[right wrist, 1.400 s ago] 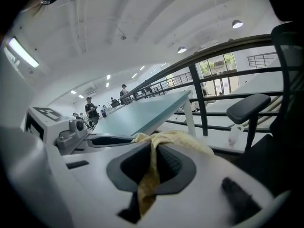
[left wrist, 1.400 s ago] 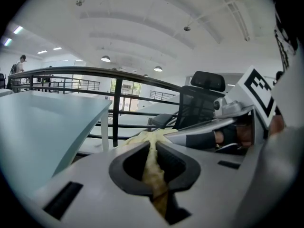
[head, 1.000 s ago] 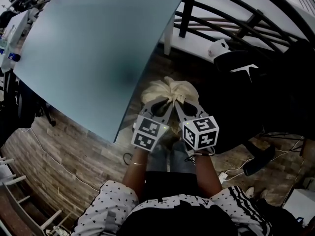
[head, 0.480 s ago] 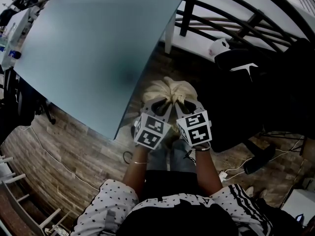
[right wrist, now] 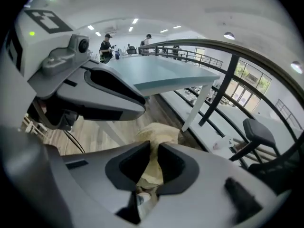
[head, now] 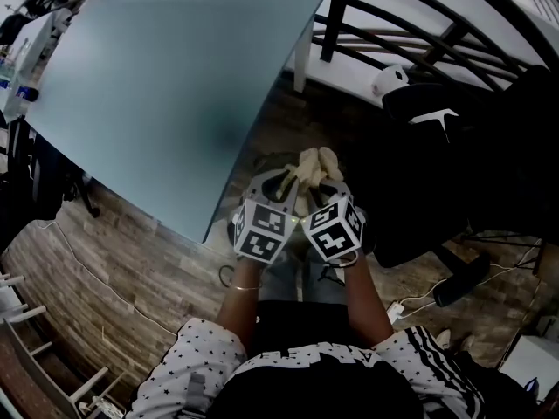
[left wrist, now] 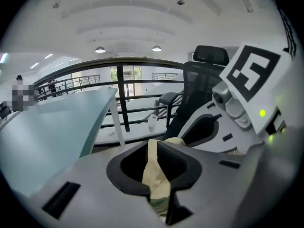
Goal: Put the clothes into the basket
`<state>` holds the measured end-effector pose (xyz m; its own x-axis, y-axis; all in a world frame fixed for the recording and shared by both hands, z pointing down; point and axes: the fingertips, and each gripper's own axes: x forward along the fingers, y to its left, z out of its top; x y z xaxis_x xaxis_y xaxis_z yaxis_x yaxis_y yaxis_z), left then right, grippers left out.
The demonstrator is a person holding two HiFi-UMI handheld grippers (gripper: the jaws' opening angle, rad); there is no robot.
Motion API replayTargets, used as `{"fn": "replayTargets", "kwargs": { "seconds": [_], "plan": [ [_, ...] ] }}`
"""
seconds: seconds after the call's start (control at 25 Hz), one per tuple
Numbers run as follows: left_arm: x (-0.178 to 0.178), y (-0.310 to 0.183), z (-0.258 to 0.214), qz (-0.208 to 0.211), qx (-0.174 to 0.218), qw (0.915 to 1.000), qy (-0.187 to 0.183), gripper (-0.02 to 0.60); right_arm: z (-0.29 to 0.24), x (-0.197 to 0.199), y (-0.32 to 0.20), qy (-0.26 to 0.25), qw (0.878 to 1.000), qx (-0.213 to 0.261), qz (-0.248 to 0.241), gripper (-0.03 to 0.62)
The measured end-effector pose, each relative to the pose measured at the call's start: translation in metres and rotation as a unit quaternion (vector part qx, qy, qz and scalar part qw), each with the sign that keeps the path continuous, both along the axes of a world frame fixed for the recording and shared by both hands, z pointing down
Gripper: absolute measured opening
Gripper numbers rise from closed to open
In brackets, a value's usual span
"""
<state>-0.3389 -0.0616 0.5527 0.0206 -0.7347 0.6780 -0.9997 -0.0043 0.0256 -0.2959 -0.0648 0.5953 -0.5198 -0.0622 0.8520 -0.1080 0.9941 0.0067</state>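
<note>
A cream cloth (head: 313, 162) hangs bunched over the wooden floor, just in front of the person's knees, with both grippers side by side on it. My left gripper (head: 293, 178) has a strip of the cloth (left wrist: 156, 175) running through its narrow gap. Its jaws have just been opening a little, and the pads still touch the fabric. My right gripper (head: 325, 182) is shut on another fold of the cloth (right wrist: 154, 132), which bulges out beyond its tips. I cannot make out a basket clearly in any view.
A large blue-grey table (head: 166, 85) fills the upper left. A black office chair (head: 454, 164) stands close on the right, and a black railing (head: 419, 24) runs behind it. Cables (head: 87, 278) trail over the wooden floor on the left.
The two grippers have drawn closer together and sunk slightly. The right one has rolled. The cloth, spread wide before, is now gathered into a narrower bunch.
</note>
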Motion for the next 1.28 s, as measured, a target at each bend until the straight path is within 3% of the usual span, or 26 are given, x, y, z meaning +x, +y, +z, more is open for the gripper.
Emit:
{"fn": "replayTargets", "kwargs": {
  "seconds": [0.16,0.52,0.68,0.84,1.28],
  "plan": [
    [0.0,0.004,-0.001,-0.006,0.005,1.0,0.004,0.064,-0.014,-0.006,-0.004,-0.019,0.999,0.037,-0.012,0.041],
    [0.004,0.004,-0.016,-0.002,0.028,0.9996,0.006,0.064,-0.042,-0.013,-0.008,-0.083,0.996,0.021,0.02,0.041],
    [0.003,-0.004,-0.032,-0.015,0.056,0.9983,0.009,0.062,-0.063,-0.02,-0.016,-0.127,0.991,0.024,0.038,0.04],
    [0.004,-0.007,-0.05,-0.019,0.077,0.9966,0.02,0.054,-0.076,-0.018,-0.02,-0.139,0.989,0.026,0.05,0.04],
    [0.01,-0.02,-0.098,0.004,0.104,0.9944,-0.018,0.031,-0.119,-0.021,-0.027,-0.202,0.976,-0.007,0.082,0.038]
  ]
}}
